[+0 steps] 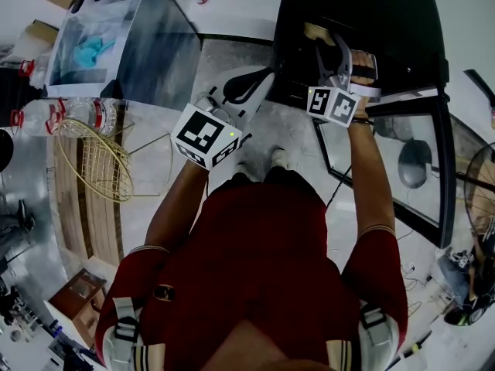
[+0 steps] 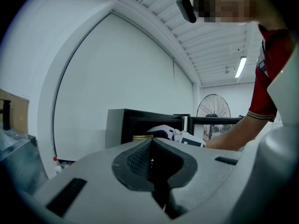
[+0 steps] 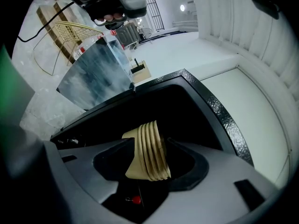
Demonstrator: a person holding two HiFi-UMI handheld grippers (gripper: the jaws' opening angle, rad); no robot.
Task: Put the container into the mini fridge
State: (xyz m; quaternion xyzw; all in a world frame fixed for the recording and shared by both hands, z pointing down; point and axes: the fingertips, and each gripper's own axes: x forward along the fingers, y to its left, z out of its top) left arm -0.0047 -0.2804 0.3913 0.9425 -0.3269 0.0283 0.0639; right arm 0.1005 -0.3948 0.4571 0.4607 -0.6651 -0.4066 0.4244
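Note:
The black mini fridge [image 1: 387,14] stands open in front of me, at the top right of the head view. My right gripper [image 1: 332,52] reaches into its dark inside [image 3: 187,111]. A beige ribbed container [image 3: 147,150] sits tilted between that gripper's [image 3: 149,160] jaws. The left pad lies against it and a thin dark gap shows on its right side. In the head view a beige bit of the container [image 1: 315,32] shows just beyond the jaws. My left gripper [image 1: 259,79] hangs left of the fridge, shut and empty. Its [image 2: 152,160] view shows the fridge [image 2: 117,125] ahead.
The fridge's glass door [image 1: 402,176] stands swung open at the right. A gold wire basket [image 1: 97,161] and plastic water bottles [image 1: 69,114] are at the left, beside a clear box [image 1: 116,37]. A standing fan [image 2: 213,107] is behind the fridge. My feet [image 1: 263,161] are on the pale floor.

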